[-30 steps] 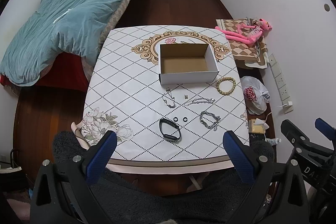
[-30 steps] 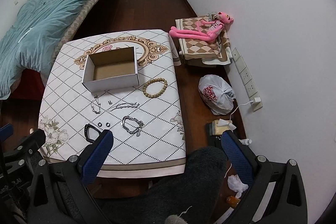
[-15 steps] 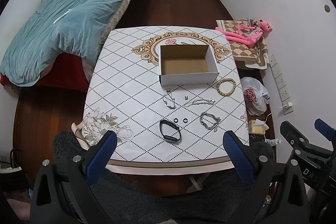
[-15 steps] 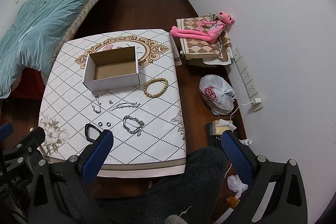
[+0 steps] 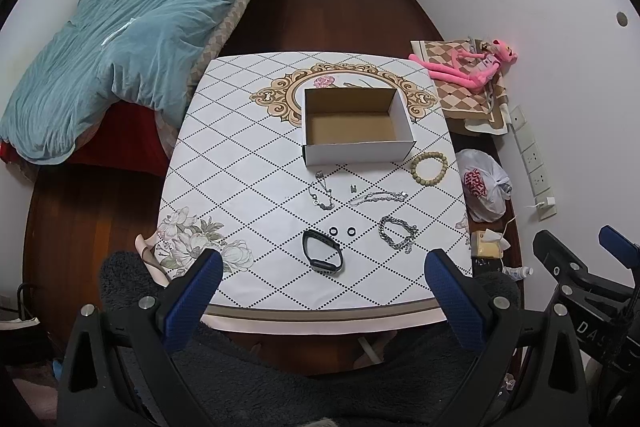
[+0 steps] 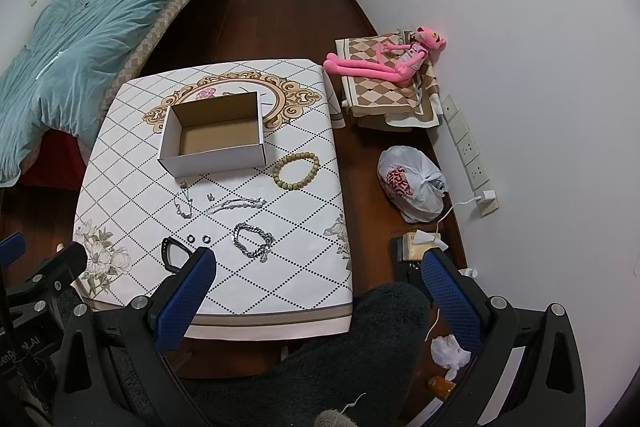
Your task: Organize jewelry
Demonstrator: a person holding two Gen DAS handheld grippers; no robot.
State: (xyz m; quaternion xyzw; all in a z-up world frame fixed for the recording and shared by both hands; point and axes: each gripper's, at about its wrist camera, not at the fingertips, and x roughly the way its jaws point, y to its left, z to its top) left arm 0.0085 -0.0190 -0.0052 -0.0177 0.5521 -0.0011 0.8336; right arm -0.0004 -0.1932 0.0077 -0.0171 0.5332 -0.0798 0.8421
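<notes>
An open white cardboard box (image 5: 356,125) (image 6: 214,133) sits on the patterned table (image 5: 224,163). In front of it lie a beaded bracelet (image 5: 429,167) (image 6: 296,171), a thin silver necklace (image 5: 322,191), a silver chain (image 5: 376,197), a chunky silver bracelet (image 5: 397,233) (image 6: 253,239), two small black rings (image 5: 342,231), a tiny earring (image 5: 353,187) and a black wristband (image 5: 322,255). My left gripper (image 5: 322,289) is open and empty, held high above the table's near edge. My right gripper (image 6: 318,285) is open and empty, above the table's near right corner.
A bed with a teal duvet (image 5: 120,39) stands left of the table. On the floor at right lie a pink plush toy (image 6: 384,61) on folded cloths, a white plastic bag (image 6: 412,183) and a wall power strip (image 6: 470,155). A dark fuzzy seat (image 5: 280,383) is below the grippers.
Both views have shifted very slightly; the table and jewelry sit almost where they were. Both grippers stay open and empty.
</notes>
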